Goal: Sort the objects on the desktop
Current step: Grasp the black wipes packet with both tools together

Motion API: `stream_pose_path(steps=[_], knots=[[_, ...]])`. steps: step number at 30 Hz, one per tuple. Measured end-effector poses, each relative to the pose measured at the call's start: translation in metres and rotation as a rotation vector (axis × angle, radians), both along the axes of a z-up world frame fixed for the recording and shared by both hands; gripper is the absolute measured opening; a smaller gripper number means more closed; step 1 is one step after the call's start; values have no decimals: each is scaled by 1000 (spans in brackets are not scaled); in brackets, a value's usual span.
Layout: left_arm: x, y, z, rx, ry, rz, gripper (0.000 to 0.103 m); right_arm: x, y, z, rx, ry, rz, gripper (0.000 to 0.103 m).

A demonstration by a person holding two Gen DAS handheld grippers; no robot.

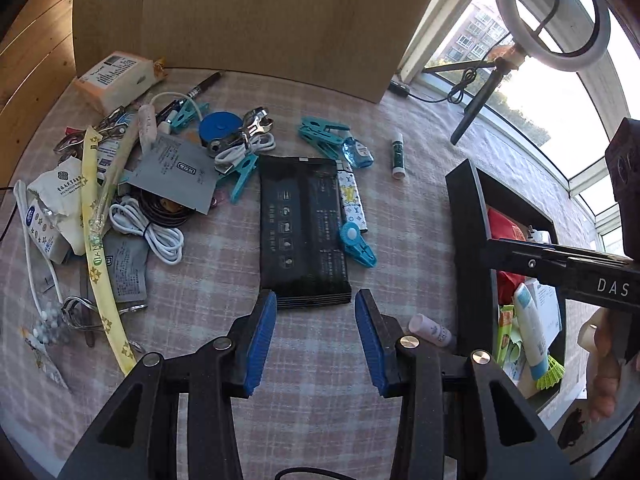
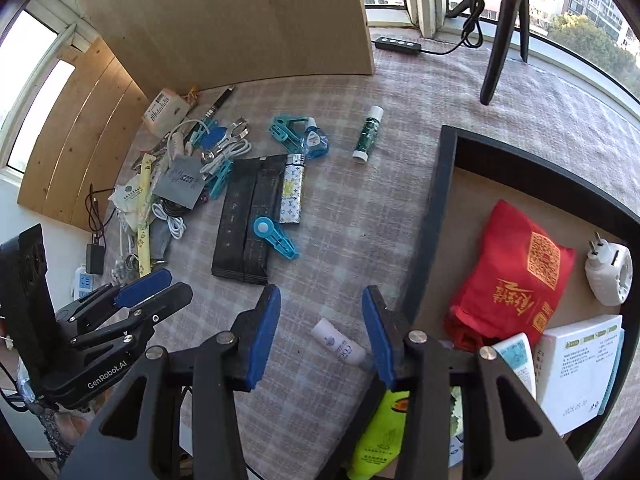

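My left gripper (image 1: 315, 340) is open and empty, just short of the near end of a black flat pack (image 1: 302, 232) on the checked tablecloth. My right gripper (image 2: 322, 336) is open and empty, with a small white tube (image 2: 339, 346) lying on the cloth between its fingers. That tube also shows in the left wrist view (image 1: 430, 330). A black tray (image 2: 444, 184) at the right holds a red bag (image 2: 512, 276), a white plug (image 2: 610, 274) and a white booklet (image 2: 580, 372). The left gripper shows in the right wrist view (image 2: 144, 292).
A heap of cables, clips, packets and a blue tape measure (image 1: 218, 128) lies at the left. A green glue stick (image 1: 398, 156), teal clips (image 1: 320, 134) and a patterned lighter (image 1: 352, 204) lie near the pack. A cardboard board (image 1: 260, 20) stands behind; a tripod (image 2: 500, 32) stands far right.
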State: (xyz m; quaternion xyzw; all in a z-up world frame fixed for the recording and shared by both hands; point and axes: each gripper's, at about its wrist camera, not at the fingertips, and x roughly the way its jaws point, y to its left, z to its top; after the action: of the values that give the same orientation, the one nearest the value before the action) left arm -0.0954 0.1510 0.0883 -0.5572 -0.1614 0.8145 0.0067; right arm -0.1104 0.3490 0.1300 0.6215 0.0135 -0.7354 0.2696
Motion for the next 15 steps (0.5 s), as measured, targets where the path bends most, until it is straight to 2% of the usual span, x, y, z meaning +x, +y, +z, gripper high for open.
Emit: stream_pose_path(steps=[2,5,8,15], knots=[[-5,-10,-7,7,-13,10,39,-13,-16,-3,-10,-13,6,34],[-14,-18,-19,29,-29,15,39,-31,-40,-13,-16,-41,23,34],[-23,-20,-30,39,-37,1,39,-47,-61,-31,-19,-86,37,29],[-44,-24,-52,66,-65,-22,39,-73,-100,-70,8,-166,76,26]])
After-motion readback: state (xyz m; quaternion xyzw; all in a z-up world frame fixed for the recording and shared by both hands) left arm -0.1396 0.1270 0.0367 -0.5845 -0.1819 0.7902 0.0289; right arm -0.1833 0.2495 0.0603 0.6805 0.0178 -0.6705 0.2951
